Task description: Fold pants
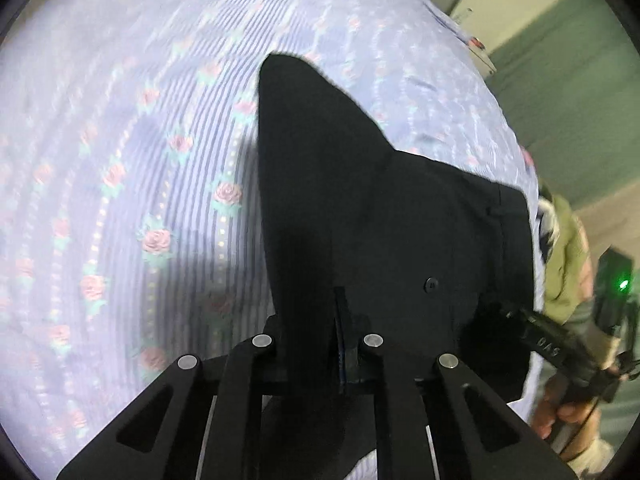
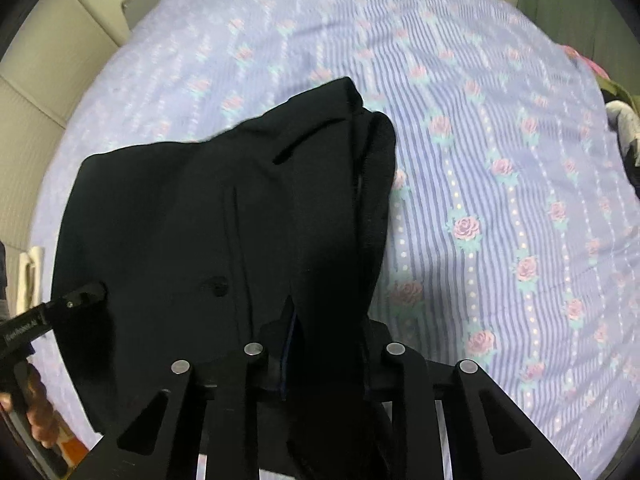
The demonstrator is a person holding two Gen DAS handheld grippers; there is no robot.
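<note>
The black pants [image 1: 360,208] hang lifted above the bed, waistband stretched between the two grippers. My left gripper [image 1: 340,344] is shut on the waistband, the cloth draped over its fingers. My right gripper [image 2: 292,344] is shut on the other end of the waistband; the pants [image 2: 224,216] fall away in front of it, a button showing. The right gripper also shows at the right edge of the left wrist view [image 1: 516,316], and the left gripper at the left edge of the right wrist view [image 2: 96,292]. The lower legs are hidden.
A lilac striped bedsheet with pink roses [image 1: 140,160] covers the bed [image 2: 500,160] under the pants. Other clothes lie at the bed's right edge [image 2: 624,120]. A cream wall [image 2: 48,80] and a green wall [image 1: 568,60] border the bed.
</note>
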